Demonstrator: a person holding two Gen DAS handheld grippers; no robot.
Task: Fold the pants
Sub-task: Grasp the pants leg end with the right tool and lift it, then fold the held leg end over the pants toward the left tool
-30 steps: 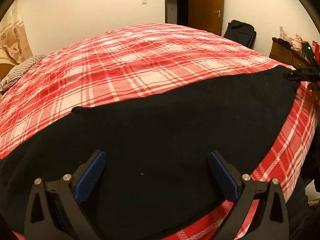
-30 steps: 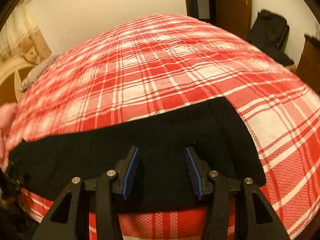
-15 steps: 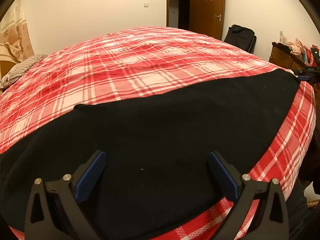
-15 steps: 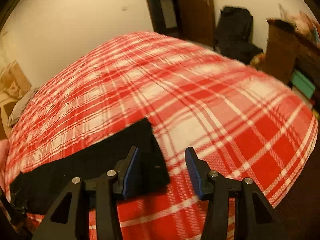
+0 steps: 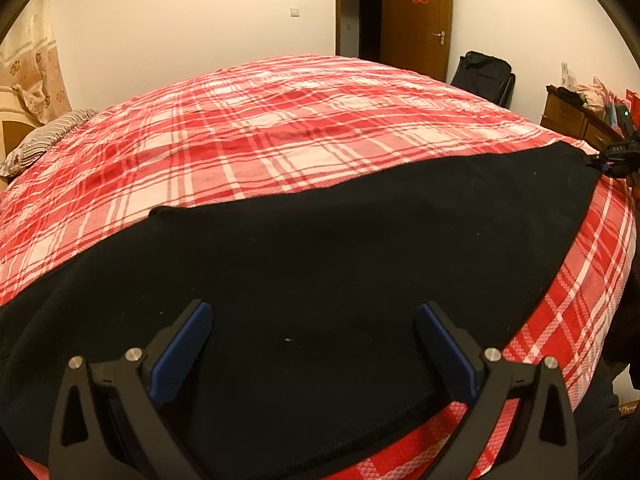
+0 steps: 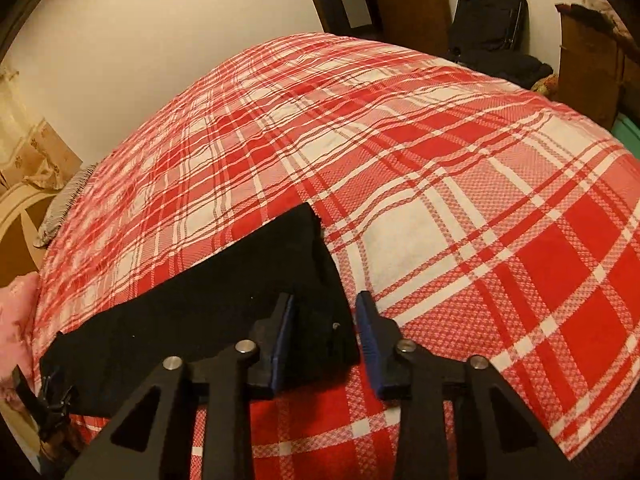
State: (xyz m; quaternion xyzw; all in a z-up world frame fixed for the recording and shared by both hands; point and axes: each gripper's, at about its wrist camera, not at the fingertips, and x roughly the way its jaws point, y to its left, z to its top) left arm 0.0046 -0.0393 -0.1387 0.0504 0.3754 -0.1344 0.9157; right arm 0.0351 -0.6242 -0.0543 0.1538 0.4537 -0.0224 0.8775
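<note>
Two tools in view, one per hand. Black pants (image 5: 340,264) lie flat along the near edge of the bed (image 5: 280,128), on a red-and-white plaid cover; the fabric runs from the left side of the bed to the right.

Left tool (image 5: 312,344): jaws spread wide, released, hovering over the broad part of the pants. Blue pads (image 5: 180,348) stand apart w/ black cloth below them; nothing gripped. No contact w/ the fabric can be confirmed.

Right tool (image 6: 325,332): at the narrow end of the pants, near its corner. Jaws closing, gap still visible. Left pad sits over the black cloth, right pad over the plaid cover just beside the pants' edge; that edge lies between the pads. Pads not seen pressing on it. From the left wrist view, the right tool shows at the far right end of the pants, tip at the corner; detail too small to judge.

Surroundings: striped pillow (image 5: 48,136) at the bed's left end, brown door (image 5: 416,20) on the far wall, dark bag (image 5: 484,76) beside it, wooden dresser (image 5: 572,120) at right.
</note>
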